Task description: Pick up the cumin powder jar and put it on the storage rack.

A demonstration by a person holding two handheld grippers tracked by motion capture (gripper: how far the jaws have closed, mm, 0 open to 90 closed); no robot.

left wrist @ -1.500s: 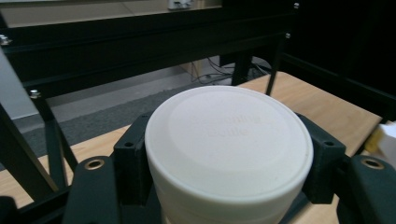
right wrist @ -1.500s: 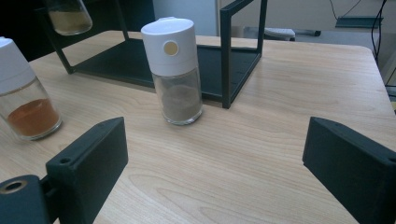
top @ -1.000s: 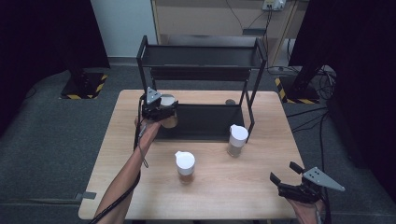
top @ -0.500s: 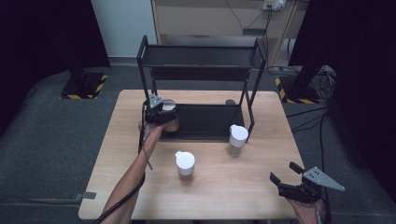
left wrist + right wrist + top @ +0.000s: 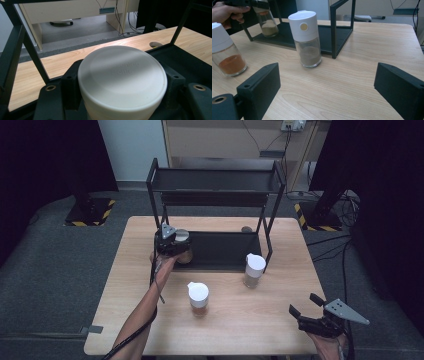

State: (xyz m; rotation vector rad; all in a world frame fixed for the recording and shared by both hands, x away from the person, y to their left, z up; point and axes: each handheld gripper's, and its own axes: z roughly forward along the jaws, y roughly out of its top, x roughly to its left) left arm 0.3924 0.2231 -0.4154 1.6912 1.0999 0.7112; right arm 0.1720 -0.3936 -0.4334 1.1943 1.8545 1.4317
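Note:
A glass spice jar with a white lid (image 5: 122, 80) sits between the jaws of my left gripper (image 5: 172, 242), which is shut on it just under the lid. The jar (image 5: 268, 23) holds pale powder. Its base is at the left end of the bottom shelf (image 5: 225, 252) of a black two-tier rack (image 5: 215, 180); I cannot tell whether it touches. A jar of orange spice (image 5: 198, 297) stands on the table in front of the rack. A jar of grey-brown spice (image 5: 254, 270) stands by the rack's right front post. My right gripper (image 5: 303, 303) stands open near the front right corner, nothing between its jaws.
The wooden table (image 5: 280, 320) has free room at its front and along both sides. The rack's top shelf (image 5: 215, 182) is bare. A small round hole (image 5: 246, 229) lies in the table behind the rack. Grey carpet, cables and dark stands surround the table.
My left gripper has carried the jar a little to the right and down onto the left end of the bottom shelf. The right gripper and the two standing jars have not moved.

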